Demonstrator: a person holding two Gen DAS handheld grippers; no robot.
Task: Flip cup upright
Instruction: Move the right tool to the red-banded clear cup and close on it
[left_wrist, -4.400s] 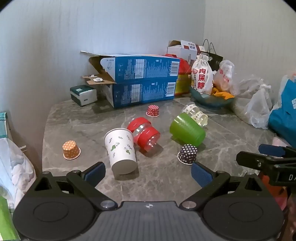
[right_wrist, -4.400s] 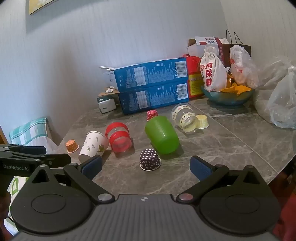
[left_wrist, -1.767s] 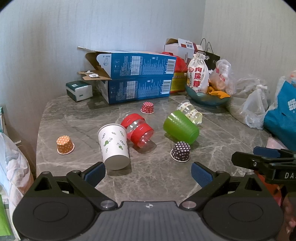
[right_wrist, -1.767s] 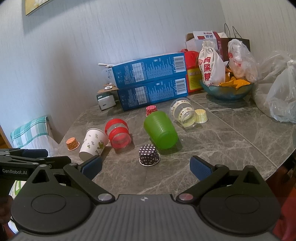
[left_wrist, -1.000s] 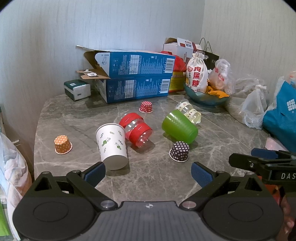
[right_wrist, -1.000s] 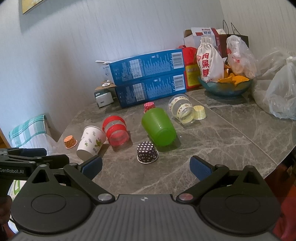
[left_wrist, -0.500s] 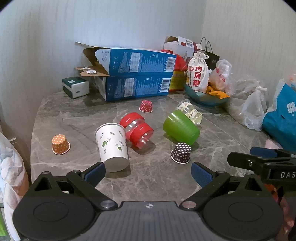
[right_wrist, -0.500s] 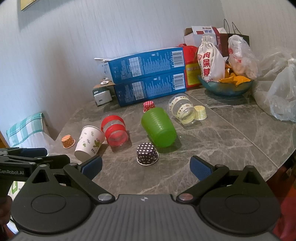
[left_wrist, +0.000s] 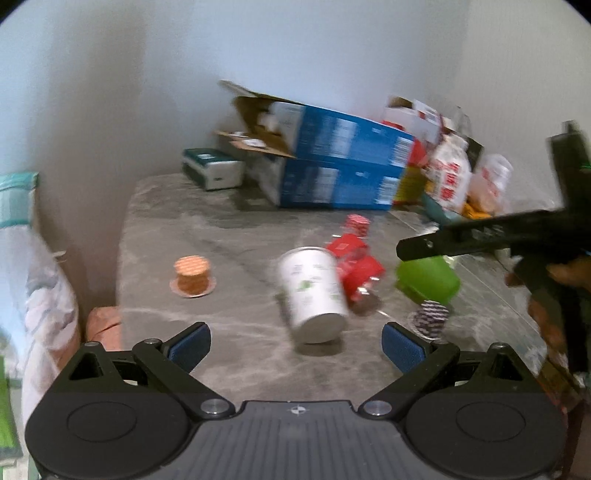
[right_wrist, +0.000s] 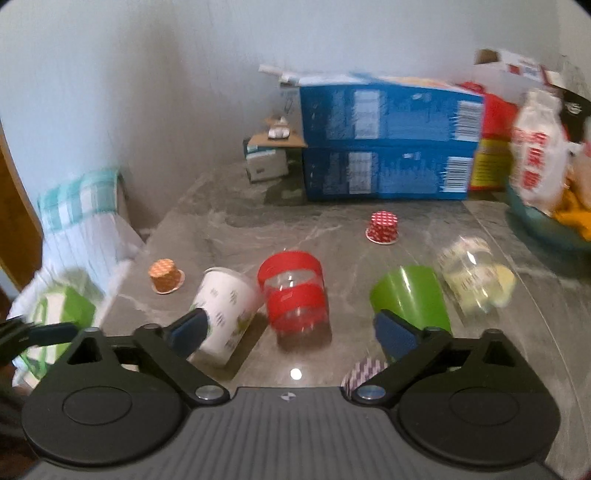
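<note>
Right wrist view: red-banded cup (right_wrist: 293, 295) lies sideways between spread jaws.

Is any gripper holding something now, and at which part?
Nothing is held. The left gripper and the right gripper are both open, with the cups lying on the table.

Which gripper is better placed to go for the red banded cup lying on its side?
Probably the right gripper: its open jaws frame the red banded cup straight ahead. In the left gripper's view, the white paper cup lies in front of it.
</note>
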